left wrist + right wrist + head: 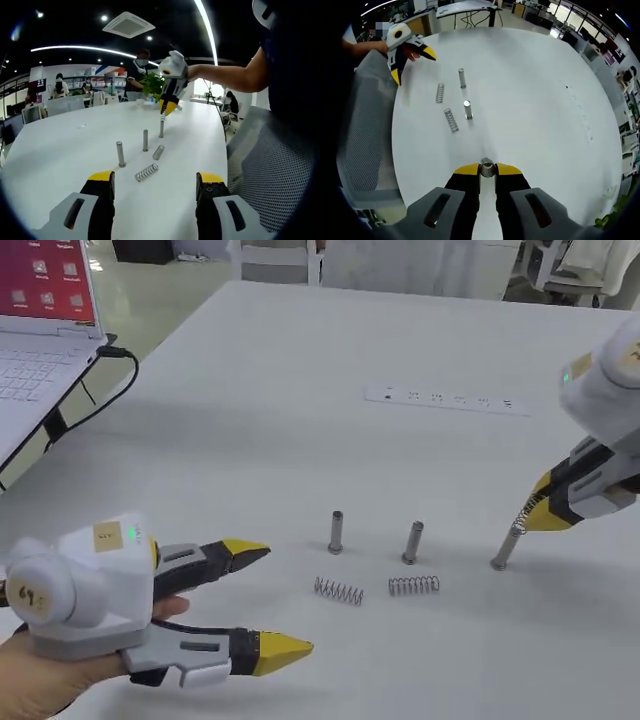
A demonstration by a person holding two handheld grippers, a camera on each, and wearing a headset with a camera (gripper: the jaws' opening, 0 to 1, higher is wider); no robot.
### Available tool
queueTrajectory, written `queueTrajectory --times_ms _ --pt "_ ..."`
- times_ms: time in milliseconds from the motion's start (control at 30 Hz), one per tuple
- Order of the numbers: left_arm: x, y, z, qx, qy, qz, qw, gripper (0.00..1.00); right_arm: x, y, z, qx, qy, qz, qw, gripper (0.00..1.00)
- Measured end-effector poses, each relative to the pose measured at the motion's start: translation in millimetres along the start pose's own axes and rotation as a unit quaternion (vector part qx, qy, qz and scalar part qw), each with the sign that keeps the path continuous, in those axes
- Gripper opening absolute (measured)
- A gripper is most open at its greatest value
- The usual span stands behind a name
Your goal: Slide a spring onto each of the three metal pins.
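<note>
Three short metal pins stand upright on the white table: a left pin (336, 531), a middle pin (413, 542) and a right pin (504, 548). My right gripper (535, 512) is shut on a spring (487, 169), holding it just over the top of the right pin. Two loose springs lie flat in front of the pins, one (338, 590) left and one (414, 585) right. My left gripper (268, 600) is open and empty, at the near left, well apart from the pins. In the left gripper view the pins (120, 153) and springs (146, 172) lie ahead of its yellow-tipped jaws.
An open laptop (40, 330) with a black cable (105, 390) sits at the far left. A white power strip (446, 400) lies beyond the pins. A grey chair back (270, 165) stands beside the table edge. People stand in the room beyond.
</note>
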State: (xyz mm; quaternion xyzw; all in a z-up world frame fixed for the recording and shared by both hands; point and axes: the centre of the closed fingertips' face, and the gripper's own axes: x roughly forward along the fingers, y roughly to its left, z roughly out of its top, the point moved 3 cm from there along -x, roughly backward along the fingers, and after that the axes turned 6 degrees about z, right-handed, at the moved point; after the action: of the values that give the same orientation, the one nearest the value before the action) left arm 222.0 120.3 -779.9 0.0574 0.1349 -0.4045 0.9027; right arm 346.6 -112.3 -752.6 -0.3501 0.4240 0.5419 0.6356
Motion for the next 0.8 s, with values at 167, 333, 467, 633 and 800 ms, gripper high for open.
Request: queueTrajectory --times_ms 167,333,467,633,800 --pt "0.0 0.8 0.1 0.0 0.0 0.001 1.0 0.61 2.6 -1.6 -0.6 0.0 0.002 0.002 1.0 0.08" --pt "0.5 0.4 -0.5 0.0 0.001 0.0 1.0 0.6 10.2 -3.1 -3.8 0.003 0.006 0.007 0.9999 0.08" --pt "0.8 -0.1 -0.1 0.001 0.002 -0.001 1.0 0.6 15.3 -3.6 -5.1 0.006 0.006 0.01 0.9999 0.08" --pt "1.0 -0.1 1.2 0.003 0.001 0.0 1.0 0.6 24.4 -5.2 -9.4 0.01 0.011 0.012 0.9998 0.08" --pt "1.0 0.1 1.7 0.003 0.001 -0.001 1.0 0.6 32.8 -4.9 -12.0 0.013 0.012 0.014 0.9997 0.08"
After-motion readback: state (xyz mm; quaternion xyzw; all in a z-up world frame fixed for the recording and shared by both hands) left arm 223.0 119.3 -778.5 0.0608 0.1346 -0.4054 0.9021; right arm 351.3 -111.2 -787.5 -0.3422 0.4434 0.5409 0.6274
